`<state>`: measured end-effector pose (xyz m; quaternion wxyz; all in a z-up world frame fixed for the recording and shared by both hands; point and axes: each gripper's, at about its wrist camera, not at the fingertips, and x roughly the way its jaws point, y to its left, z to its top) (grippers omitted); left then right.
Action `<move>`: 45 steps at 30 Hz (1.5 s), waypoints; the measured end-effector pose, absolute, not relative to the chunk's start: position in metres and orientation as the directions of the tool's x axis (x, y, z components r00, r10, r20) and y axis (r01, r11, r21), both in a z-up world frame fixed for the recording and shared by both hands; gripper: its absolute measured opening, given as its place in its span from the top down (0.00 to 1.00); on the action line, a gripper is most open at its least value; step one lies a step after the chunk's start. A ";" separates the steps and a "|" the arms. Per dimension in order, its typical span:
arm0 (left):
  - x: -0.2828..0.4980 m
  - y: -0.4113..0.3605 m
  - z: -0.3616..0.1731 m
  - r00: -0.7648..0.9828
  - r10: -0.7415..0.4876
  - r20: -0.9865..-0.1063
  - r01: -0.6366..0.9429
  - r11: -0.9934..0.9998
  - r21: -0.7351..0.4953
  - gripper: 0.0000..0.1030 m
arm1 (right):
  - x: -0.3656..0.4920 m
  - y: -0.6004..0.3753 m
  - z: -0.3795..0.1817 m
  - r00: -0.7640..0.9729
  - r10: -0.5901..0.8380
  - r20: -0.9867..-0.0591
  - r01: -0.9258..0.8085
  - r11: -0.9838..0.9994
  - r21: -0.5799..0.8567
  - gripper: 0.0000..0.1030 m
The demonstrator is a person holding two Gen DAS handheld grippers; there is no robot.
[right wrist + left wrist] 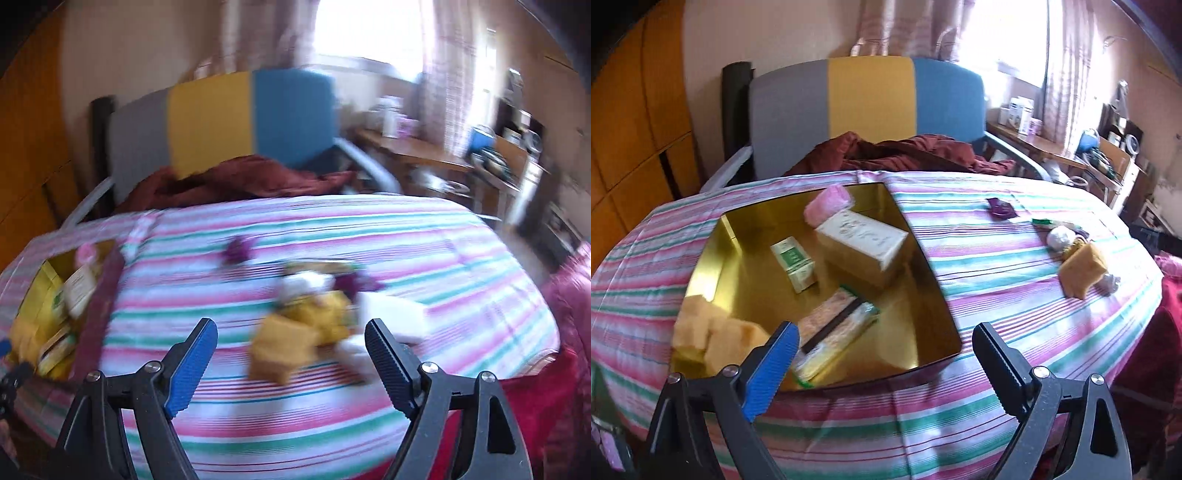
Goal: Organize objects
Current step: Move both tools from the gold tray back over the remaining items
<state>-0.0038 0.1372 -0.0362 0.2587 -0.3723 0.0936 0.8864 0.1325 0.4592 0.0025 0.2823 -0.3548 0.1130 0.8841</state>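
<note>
No text can be read for certain; inside the gold tray (pixel 925 258), the cream box (pixel 864 240) at its middle bears dark script too blurred to make out; the small green-and-white box (pixel 795 263) just left of it carries print too small to read.

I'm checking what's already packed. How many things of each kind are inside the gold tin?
Boxes: 2 (big cream box, small green box)
Yellow sponges: 2
Pink sponge: 1
Flat packet: 1
Total: 6
</note>
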 end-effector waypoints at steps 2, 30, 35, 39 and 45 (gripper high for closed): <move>-0.003 0.148 -0.035 -0.575 0.408 -0.709 -0.556 -0.831 -0.027 0.07 | 0.147 0.480 0.006 -0.557 0.455 -0.694 -0.635 -0.773 0.002 0.19; 0.030 0.361 -0.078 -0.274 0.585 -0.763 -0.863 -0.500 -0.074 0.07 | 0.169 0.568 -0.030 -0.446 0.355 -0.822 -0.694 -0.717 0.066 0.19; 0.027 0.377 -0.087 -0.152 0.614 -0.774 -0.891 -0.425 -0.161 0.07 | 0.164 0.569 -0.046 -0.434 0.322 -0.841 -0.691 -0.718 0.082 0.19; 0.030 0.368 -0.098 -0.107 0.580 -0.807 -0.924 -0.358 -0.134 0.07 | 0.163 0.573 -0.046 -0.458 0.299 -0.837 -0.683 -0.722 0.115 0.19; 0.014 0.338 -0.105 -0.114 0.551 -0.826 -0.930 -0.353 -0.107 0.07 | 0.166 0.576 -0.048 -0.482 0.272 -0.833 -0.678 -0.718 0.158 0.19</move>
